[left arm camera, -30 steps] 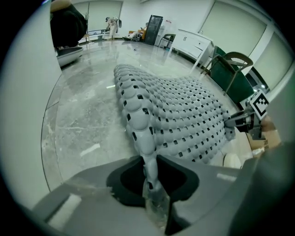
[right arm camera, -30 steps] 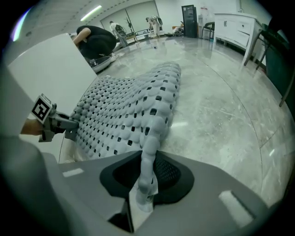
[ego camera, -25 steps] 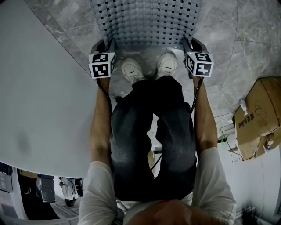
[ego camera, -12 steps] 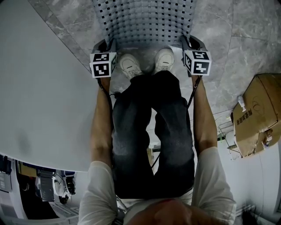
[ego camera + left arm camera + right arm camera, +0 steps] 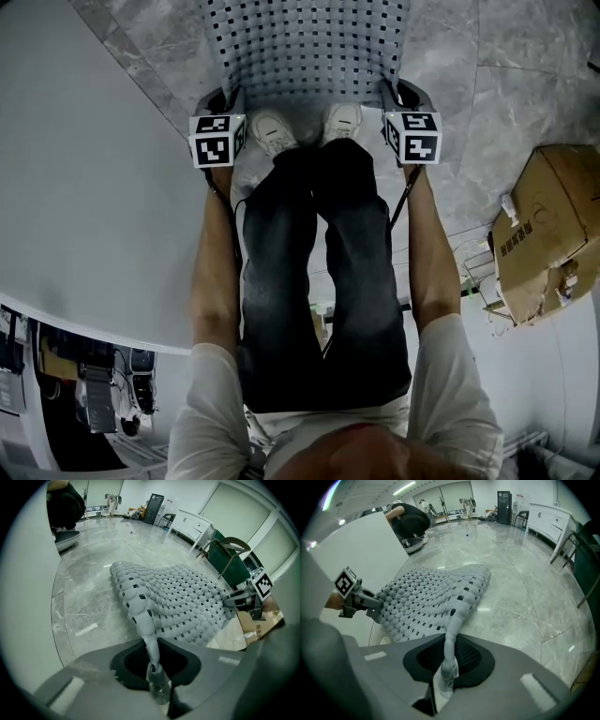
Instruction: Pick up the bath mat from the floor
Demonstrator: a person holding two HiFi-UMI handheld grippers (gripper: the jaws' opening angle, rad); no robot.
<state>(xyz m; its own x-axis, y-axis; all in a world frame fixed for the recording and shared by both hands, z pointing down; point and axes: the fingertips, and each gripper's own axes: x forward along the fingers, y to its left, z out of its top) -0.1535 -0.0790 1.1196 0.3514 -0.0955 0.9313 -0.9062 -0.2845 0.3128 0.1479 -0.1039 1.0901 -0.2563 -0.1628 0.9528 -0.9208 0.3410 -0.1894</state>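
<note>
- Mat first: the grey perforated bath mat [image 5: 305, 47] lies stretched ahead of the person's white shoes [image 5: 272, 131], with its near edge held at both corners.
- In the left gripper view, the left gripper [image 5: 157, 681] has its jaws pressed together on a thin fold of the bath mat's [image 5: 183, 606] edge. The fold runs up from the jaws into the knobbly sheet.
- In the right gripper view, the right gripper [image 5: 445, 677] pinches the opposite corner the same way, with a narrow strip of the bath mat [image 5: 431, 602] clamped between its jaws.
- From the head view, the left gripper [image 5: 228, 98] and the right gripper [image 5: 398, 94] sit at either side of the shoes, each at a near corner.
- Between the two grips the mat sags and slopes away. Its far end is down at the grey marble floor [image 5: 487, 112].
- A broad white surface [image 5: 94, 187] fills the left of the head view, just beside the left arm.
- A cardboard box [image 5: 544, 244] stands on the floor to the right, well apart from the mat.
</note>
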